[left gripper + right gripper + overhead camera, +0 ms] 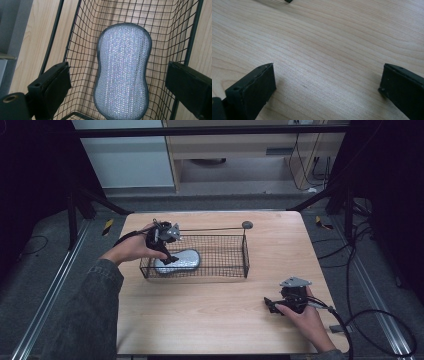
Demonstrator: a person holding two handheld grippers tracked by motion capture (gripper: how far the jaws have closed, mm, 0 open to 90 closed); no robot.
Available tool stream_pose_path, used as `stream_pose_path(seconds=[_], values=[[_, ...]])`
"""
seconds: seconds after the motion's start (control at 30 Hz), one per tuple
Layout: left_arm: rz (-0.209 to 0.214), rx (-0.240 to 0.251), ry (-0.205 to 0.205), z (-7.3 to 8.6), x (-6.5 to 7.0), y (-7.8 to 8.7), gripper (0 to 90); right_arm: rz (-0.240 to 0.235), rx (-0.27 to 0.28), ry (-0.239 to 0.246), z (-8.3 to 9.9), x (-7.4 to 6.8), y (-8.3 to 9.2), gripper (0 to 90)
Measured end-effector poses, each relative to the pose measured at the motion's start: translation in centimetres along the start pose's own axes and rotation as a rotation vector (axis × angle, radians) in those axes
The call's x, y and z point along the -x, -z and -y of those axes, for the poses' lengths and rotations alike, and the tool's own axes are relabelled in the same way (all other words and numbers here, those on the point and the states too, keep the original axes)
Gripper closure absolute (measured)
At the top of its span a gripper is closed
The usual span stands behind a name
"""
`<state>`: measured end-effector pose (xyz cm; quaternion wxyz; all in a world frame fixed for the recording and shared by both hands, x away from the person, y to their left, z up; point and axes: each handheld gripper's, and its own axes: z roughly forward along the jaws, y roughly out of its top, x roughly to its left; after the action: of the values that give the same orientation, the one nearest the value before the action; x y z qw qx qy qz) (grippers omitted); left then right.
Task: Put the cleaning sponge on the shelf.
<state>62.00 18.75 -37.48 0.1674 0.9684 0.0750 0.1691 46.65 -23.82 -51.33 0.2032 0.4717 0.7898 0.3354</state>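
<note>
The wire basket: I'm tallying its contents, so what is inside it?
Inside the wire basket lies one silvery scrub pad, flat on the mesh floor. The left gripper hangs open above it. What lies beneath the pad is hidden.

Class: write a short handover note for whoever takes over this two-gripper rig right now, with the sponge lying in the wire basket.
Left gripper: open, jaws on either side of the silver scrub sponge, not pressing it.
Right gripper: open, holding nothing, low over the wooden table at the near right.
Things: sponge lies flat on the floor of the black wire basket, at its left end.
Done: sponge is in the basket.
Left: probably lift the left gripper clear.
</note>
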Motion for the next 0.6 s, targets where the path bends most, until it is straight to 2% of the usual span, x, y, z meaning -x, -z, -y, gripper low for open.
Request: stream_pose_path(seconds=[0.3,0.6], values=[[0.012,0.014,-0.003,-0.2,0.3,0.4,9.1,0.0,0.001,0.001,0.0,0.0,0.0,0.4],[0.015,0.046,0.016,-0.2,0.9,1.2,13.2,0.0,0.0,0.0,0.0,0.0,0.0,0.4]])
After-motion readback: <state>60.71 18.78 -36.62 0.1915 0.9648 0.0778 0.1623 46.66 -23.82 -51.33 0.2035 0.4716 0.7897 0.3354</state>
